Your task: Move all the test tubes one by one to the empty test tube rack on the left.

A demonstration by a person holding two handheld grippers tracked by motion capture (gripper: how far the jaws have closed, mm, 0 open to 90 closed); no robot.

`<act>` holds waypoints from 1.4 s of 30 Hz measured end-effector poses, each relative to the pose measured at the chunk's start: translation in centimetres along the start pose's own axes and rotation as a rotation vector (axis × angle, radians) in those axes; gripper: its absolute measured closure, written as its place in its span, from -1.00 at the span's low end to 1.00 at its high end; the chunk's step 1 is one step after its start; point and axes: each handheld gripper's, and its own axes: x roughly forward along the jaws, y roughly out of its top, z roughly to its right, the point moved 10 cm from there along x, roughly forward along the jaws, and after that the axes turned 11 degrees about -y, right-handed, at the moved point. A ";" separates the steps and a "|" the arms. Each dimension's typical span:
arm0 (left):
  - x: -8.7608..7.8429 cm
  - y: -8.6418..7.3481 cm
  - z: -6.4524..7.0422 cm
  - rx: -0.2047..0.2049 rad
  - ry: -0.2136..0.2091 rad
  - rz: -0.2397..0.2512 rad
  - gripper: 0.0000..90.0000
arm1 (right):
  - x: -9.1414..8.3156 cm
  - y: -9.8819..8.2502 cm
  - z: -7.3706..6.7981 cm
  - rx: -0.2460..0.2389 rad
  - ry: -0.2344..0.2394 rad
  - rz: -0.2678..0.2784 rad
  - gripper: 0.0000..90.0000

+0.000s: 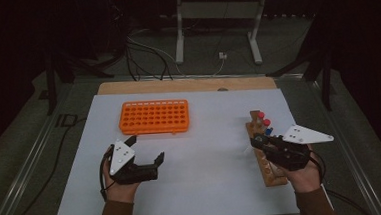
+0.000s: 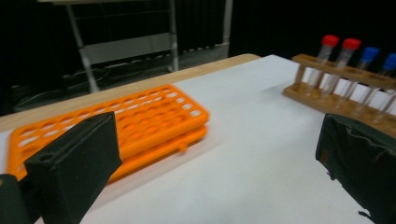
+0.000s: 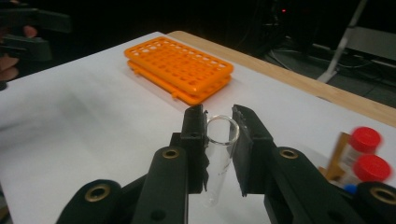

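Observation:
My right gripper [image 3: 218,117] is shut on a clear, uncapped test tube [image 3: 217,158], holding it near its open rim with the tube hanging down between the jaws. In the high view the right gripper [image 1: 255,142] hovers over the wooden tube rack [image 1: 268,173]. That rack [image 2: 327,100] holds two red-capped tubes [image 2: 329,42] and two blue-capped tubes [image 2: 370,53]. An empty orange tube rack [image 1: 154,116] lies flat at the back left. My left gripper [image 1: 146,149] is open, jaws wide apart with nothing between them, in front of the orange rack [image 2: 130,123].
A white mat [image 1: 205,136] covers the wooden table [image 1: 187,84]. Beyond the far edge stand a metal frame [image 1: 218,20] and loose cables [image 1: 145,55] on the floor. The person's other hand [image 3: 11,65] is at the far left of the right gripper view.

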 end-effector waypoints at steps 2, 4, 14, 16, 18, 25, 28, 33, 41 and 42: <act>1.3 0.6 1.2 0.015 -0.035 -0.003 -0.99 | 0.5 0.2 -0.6 -0.004 0.011 -0.007 0.69; 1.7 0.7 1.6 0.018 -0.046 -0.004 -0.99 | 0.7 0.3 -0.8 0.001 0.018 -0.006 0.69; 5.9 2.2 6.0 0.044 -0.161 -0.011 -0.97 | 2.6 0.9 -2.8 0.021 0.059 -0.016 0.69; 6.6 2.5 6.8 0.052 -0.182 -0.009 -0.94 | 3.1 1.1 -3.4 0.020 0.067 -0.020 0.69; 7.3 2.6 7.5 0.045 -0.203 -0.011 -0.89 | 3.4 1.2 -3.7 0.022 0.070 -0.024 0.69; 10.0 1.8 9.9 0.063 -0.257 -0.084 -0.84 | 4.5 1.2 -4.6 0.022 0.080 -0.040 0.69; 10.9 1.6 10.7 0.072 -0.266 -0.103 -0.73 | 4.8 1.2 -5.0 0.023 0.089 -0.043 0.69; 11.8 1.6 11.2 0.059 -0.274 -0.112 -0.27 | 5.1 1.2 -5.8 0.020 0.108 -0.047 0.69; 12.2 1.3 11.7 0.030 -0.343 -0.118 0.53 | 5.5 1.0 -6.4 0.029 0.126 -0.059 0.69; 12.2 1.3 11.8 0.028 -0.350 -0.116 0.61 | 5.5 1.0 -6.4 0.029 0.126 -0.060 0.69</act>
